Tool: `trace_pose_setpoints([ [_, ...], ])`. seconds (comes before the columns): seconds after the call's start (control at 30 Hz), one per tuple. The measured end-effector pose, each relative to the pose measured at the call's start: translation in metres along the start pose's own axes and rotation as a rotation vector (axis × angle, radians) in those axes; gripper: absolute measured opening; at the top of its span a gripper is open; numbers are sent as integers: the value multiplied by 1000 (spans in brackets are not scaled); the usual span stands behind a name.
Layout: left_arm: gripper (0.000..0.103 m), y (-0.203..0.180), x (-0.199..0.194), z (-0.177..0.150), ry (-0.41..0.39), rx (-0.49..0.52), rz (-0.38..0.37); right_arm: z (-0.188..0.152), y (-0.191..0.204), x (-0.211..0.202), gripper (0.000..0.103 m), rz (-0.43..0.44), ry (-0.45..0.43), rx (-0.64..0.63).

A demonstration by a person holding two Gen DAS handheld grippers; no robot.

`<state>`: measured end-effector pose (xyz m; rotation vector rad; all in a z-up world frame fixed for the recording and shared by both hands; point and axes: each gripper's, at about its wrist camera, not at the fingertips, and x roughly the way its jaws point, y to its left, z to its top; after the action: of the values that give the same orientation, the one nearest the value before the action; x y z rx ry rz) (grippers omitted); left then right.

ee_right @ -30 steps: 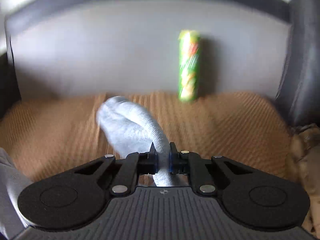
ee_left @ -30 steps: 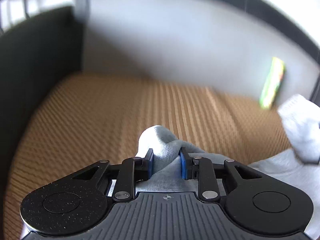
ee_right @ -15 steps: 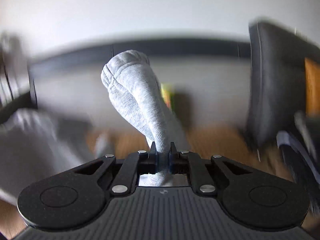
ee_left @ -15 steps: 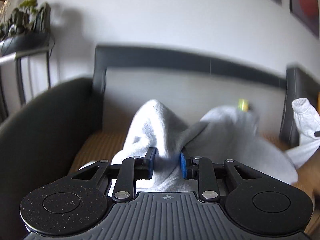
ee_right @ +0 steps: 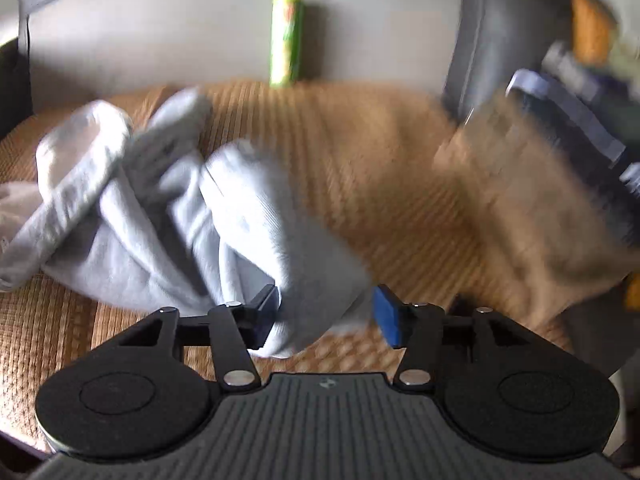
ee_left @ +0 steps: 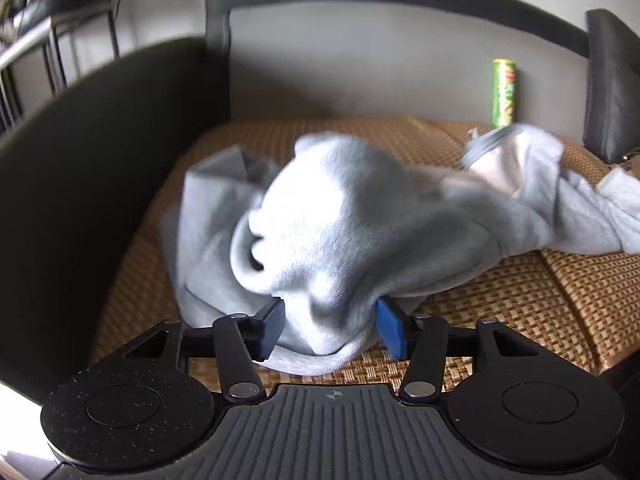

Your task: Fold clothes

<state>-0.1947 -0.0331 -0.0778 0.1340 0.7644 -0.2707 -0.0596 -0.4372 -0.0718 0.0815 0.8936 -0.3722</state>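
Where half a second ago both tongs pinched the grey garment (ee_left: 360,216) aloft, the left tongs (ee_left: 330,330) and right tongs (ee_right: 325,316) now gape wide; it slumps, unfolded, across the sofa seat (ee_left: 560,280).

left wrist: low, near sofa seat (ee_left: 520,304) | right wrist: same seat

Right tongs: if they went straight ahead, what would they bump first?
Probably the crumpled light-grey fleece garment, already lying between the open right tongs, on the brown woven sofa seat.
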Motion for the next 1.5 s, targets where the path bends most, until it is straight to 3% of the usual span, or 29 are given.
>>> trace_pose_setpoints([
  [0.13,75,-6,-31,21,-78,10,-29,6,11,-42,67,39,-143,-2],
  [0.23,84,-12,-40,46,-128,-8,-36,6,28,-52,67,80,-184,-49],
  [0.37,86,-23,-43,80,-175,-20,-42,5,51,-41,68,191,-175,-79],
  [0.47,86,-45,15,100,-80,67,-22,2,73,-35,68,238,-155,-86],
  [0.57,84,-69,73,105,7,186,54,-1,93,-30,68,279,-132,-90],
  [0.73,82,-64,114,104,101,166,80,-5,118,-16,69,354,-77,-102],
  [0.77,79,-60,117,103,111,156,77,-5,124,-14,69,378,-71,-107],
  [0.8,59,-57,118,103,118,151,75,-5,132,-10,69,408,-63,-115],
  [0.83,30,-53,119,104,126,140,65,-4,141,-6,69,437,-56,-122],
  [0.9,1,-43,117,111,144,88,16,-2,164,1,69,515,-43,-147],
  [0.93,0,-36,115,116,148,40,-11,-1,176,3,69,561,-36,-162],
  [1.03,0,-24,107,131,118,-21,-31,6,216,6,69,682,-31,-212],
  [1.2,0,-29,92,145,84,38,-34,20,279,22,71,767,-22,-308],
  [1.3,33,-43,96,146,127,111,-60,24,302,40,71,762,23,-333],
  [1.33,50,-47,98,146,140,136,-59,25,305,43,71,757,35,-335],
  [1.37,58,-53,102,144,148,162,-53,25,307,46,71,755,45,-335],
  [1.4,65,-58,104,142,153,182,-49,23,304,47,71,760,51,-326],
  [1.5,67,-69,110,133,179,206,-79,18,297,49,71,778,70,-296],
])
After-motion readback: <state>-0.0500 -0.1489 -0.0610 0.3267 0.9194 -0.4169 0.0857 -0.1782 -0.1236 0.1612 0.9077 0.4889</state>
